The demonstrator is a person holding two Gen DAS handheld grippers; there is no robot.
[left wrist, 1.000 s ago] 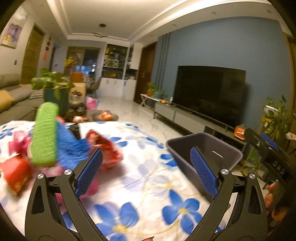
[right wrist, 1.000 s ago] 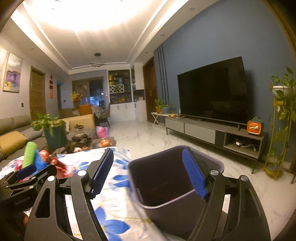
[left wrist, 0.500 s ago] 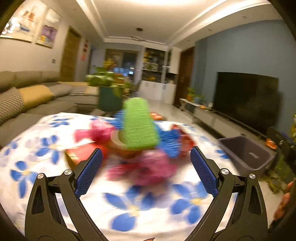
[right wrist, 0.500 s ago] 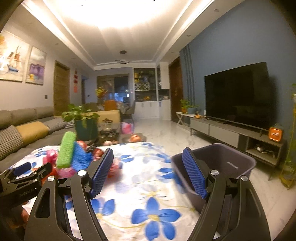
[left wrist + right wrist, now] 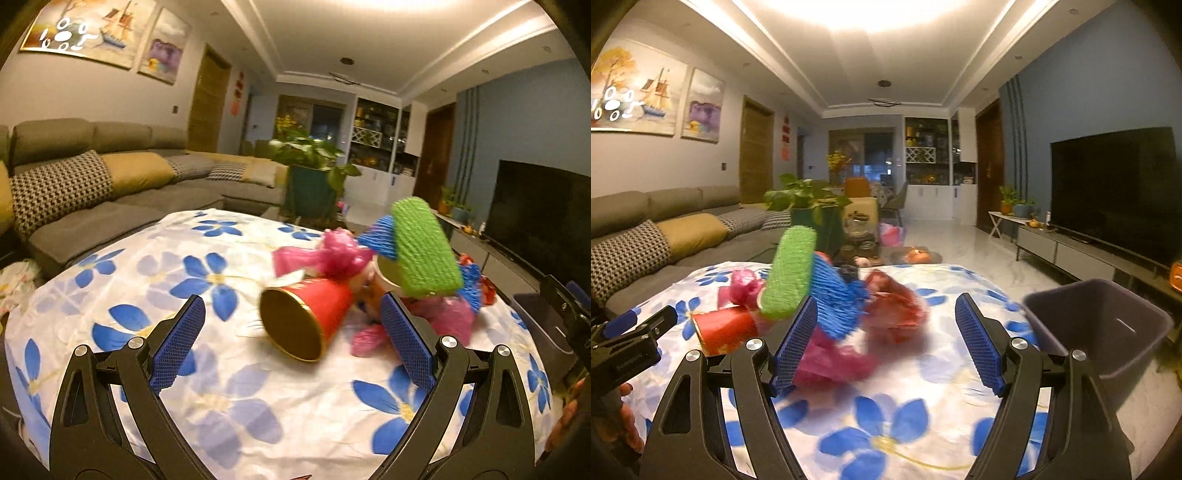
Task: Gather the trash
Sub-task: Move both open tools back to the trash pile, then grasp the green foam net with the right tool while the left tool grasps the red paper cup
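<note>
Both your views have swung left from the grey bin (image 5: 1097, 332) at the table's right edge to the trash pile (image 5: 827, 299) on the floral tablecloth (image 5: 229, 398), where your left gripper (image 5: 291, 343) and right gripper (image 5: 886, 339) hang wide apart, empty, the red cup (image 5: 303, 317) lying tipped before the left one.

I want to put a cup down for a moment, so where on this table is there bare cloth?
Bare floral cloth lies on the sofa side, left of the red cup, and along the near edge before both grippers. The far right is crowded: pink bags, green net, blue net, red wrapper.
</note>
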